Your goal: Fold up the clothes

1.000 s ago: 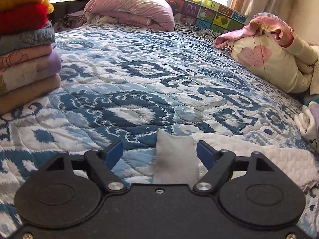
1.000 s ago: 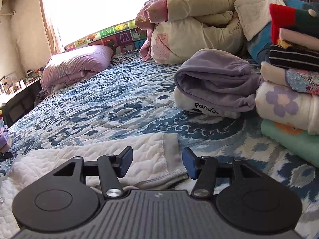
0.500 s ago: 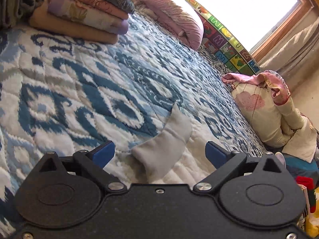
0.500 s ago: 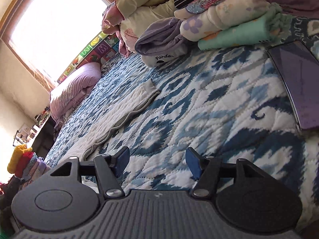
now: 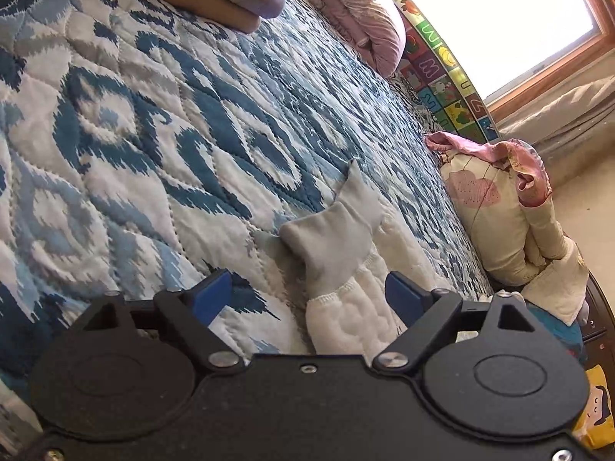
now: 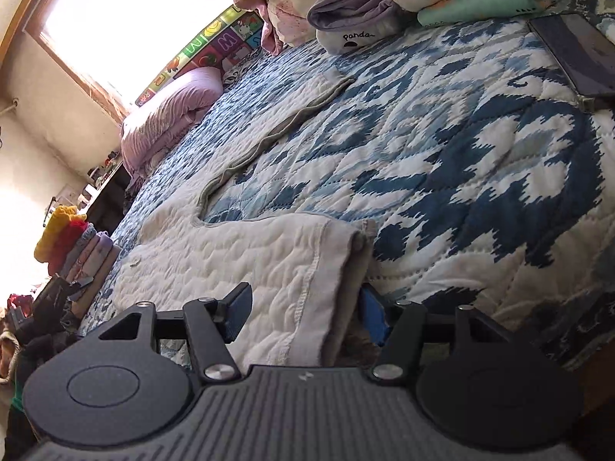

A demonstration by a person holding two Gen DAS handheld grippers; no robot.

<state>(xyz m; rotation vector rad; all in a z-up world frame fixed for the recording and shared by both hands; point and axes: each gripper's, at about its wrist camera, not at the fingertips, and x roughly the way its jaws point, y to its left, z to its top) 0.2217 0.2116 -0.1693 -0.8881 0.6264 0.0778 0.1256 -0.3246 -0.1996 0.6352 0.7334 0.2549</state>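
Cream quilted garment (image 6: 230,253) lying spread flat on the blue patterned bed (image 6: 461,161), grey-cuffed sleeve (image 5: 330,238) crumpling slightly, grey-trimmed hem (image 6: 269,134) stretching towards the far pillows

Bright daylight pours through a wood-framed window (image 5: 511,19) onto the bed's blue-and-white quilt (image 6: 461,146); cream walls (image 6: 46,115), curtain (image 5: 569,115) beside.

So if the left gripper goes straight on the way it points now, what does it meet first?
Most likely the grey cuff of the white quilted garment lying between its open jaws, then the quilt beneath.
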